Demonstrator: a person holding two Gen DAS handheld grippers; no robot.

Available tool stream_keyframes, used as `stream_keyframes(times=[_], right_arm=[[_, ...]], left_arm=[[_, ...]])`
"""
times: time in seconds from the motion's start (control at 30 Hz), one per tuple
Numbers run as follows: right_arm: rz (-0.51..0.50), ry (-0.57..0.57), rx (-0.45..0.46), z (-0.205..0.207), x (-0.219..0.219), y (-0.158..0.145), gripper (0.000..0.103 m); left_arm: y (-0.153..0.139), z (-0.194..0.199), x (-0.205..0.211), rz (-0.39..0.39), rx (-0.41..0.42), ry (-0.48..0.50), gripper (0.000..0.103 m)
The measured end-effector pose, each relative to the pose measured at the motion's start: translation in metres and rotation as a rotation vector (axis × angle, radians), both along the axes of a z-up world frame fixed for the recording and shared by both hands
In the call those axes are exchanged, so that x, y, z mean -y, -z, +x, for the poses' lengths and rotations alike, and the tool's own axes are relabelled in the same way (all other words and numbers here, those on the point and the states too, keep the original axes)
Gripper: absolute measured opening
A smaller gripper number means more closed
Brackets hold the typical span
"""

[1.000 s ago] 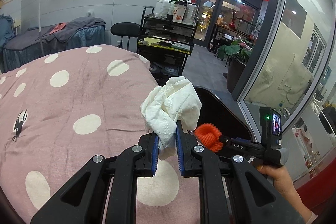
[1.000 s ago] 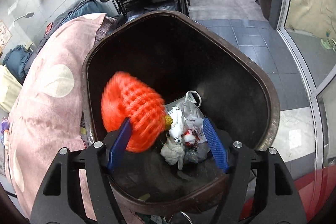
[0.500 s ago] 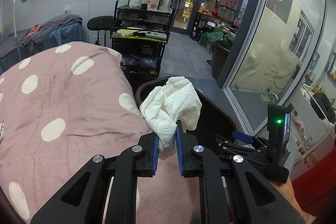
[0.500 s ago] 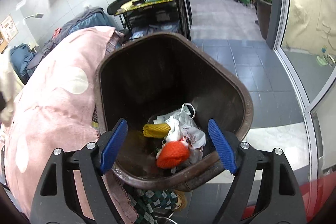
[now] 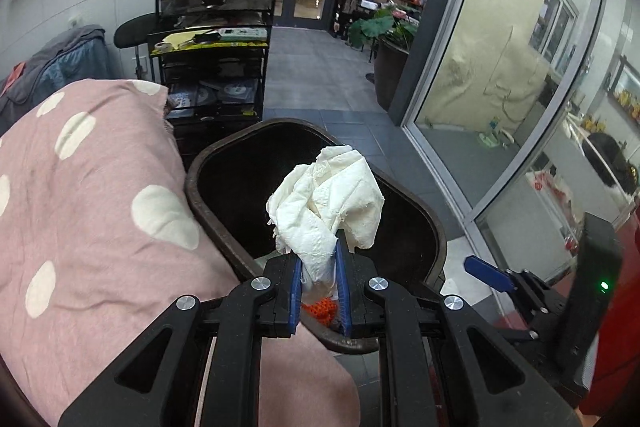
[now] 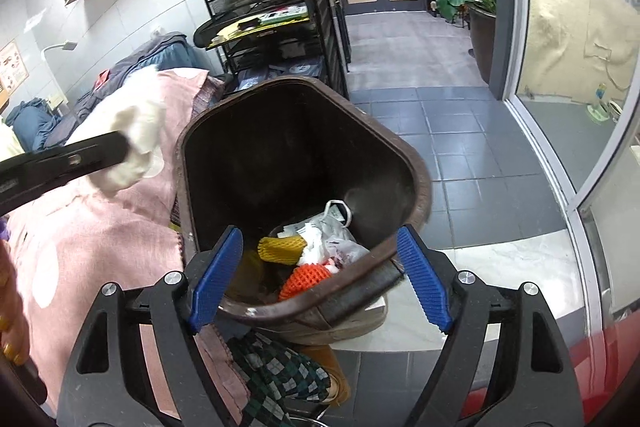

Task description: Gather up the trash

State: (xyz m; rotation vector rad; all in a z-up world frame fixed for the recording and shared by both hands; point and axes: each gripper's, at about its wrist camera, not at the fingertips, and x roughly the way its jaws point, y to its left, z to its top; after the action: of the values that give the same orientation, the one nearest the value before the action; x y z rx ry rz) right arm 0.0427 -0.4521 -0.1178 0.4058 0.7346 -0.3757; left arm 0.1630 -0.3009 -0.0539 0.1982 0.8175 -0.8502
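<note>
Left wrist view: left gripper (image 5: pixel 319 287) clamped on crumpled white paper tissue wad (image 5: pixel 325 205), wad sticking up past the pads, over the near rim of the dark brown plastic trash bin (image 5: pixel 438 233), beside the pink polka-dot blanket (image 5: pixel 92 211). Bin mouth lies just ahead and below. Right gripper (image 6: pixel 320 277) spread wide, nothing between pads, so left is the one to drop.

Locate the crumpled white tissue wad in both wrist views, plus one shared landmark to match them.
Left wrist view: crumpled white tissue wad sits centre frame, pinched between the left gripper fingers, in front of the dark brown plastic trash bin.
Right wrist view: same wad at mid-left, blurred, at the tip of the black gripper reaching in, left of the bin.
Shared landmark: black metal shelving cart behind the bin.
</note>
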Motion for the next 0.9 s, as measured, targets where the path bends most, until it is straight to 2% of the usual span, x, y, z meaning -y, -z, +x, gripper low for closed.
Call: stream_keyframes(times=[0.07, 0.1, 0.17, 0.2, 0.23, 0.43, 0.57, 0.63, 0.7, 0.9], right_arm=[[0.003, 0.013, -0.003, -0.003, 0.003, 0.001, 0.079], [0.003, 0.017, -0.004, -0.005, 0.004, 0.001, 0.079], [0.0, 0.023, -0.005, -0.008, 0.005, 0.001, 0.079], [-0.001, 0.024, -0.005, -0.009, 0.005, 0.001, 0.079], [-0.003, 0.026, -0.003, -0.01, 0.005, 0.0, 0.079], [-0.032, 0.04, 0.001, -0.013, 0.006, -0.004, 0.079], [-0.057, 0.053, 0.013, -0.011, 0.006, -0.01, 0.079], [-0.075, 0.056, 0.024, -0.01, 0.003, -0.014, 0.083], [-0.095, 0.059, 0.052, -0.009, -0.003, -0.02, 0.091], [-0.163, -0.004, 0.117, 0.0, -0.035, -0.038, 0.096]], left_arm=[[0.002, 0.002, 0.011, 0.013, 0.004, 0.016, 0.016], [0.004, 0.003, 0.016, 0.024, 0.006, 0.025, 0.023], [0.004, 0.004, 0.023, 0.038, 0.026, 0.023, 0.042], [0.003, 0.003, 0.025, 0.039, 0.04, 0.022, 0.057], [0.003, 0.001, 0.026, 0.038, 0.051, 0.023, 0.064], [-0.005, -0.014, 0.016, 0.058, 0.158, 0.002, 0.079], [-0.015, -0.023, -0.011, 0.021, 0.218, -0.062, 0.09], [-0.02, -0.027, -0.028, 0.001, 0.241, -0.102, 0.095], [-0.026, -0.032, -0.046, -0.019, 0.262, -0.145, 0.097], [-0.038, -0.046, -0.106, -0.054, 0.321, -0.288, 0.097]])
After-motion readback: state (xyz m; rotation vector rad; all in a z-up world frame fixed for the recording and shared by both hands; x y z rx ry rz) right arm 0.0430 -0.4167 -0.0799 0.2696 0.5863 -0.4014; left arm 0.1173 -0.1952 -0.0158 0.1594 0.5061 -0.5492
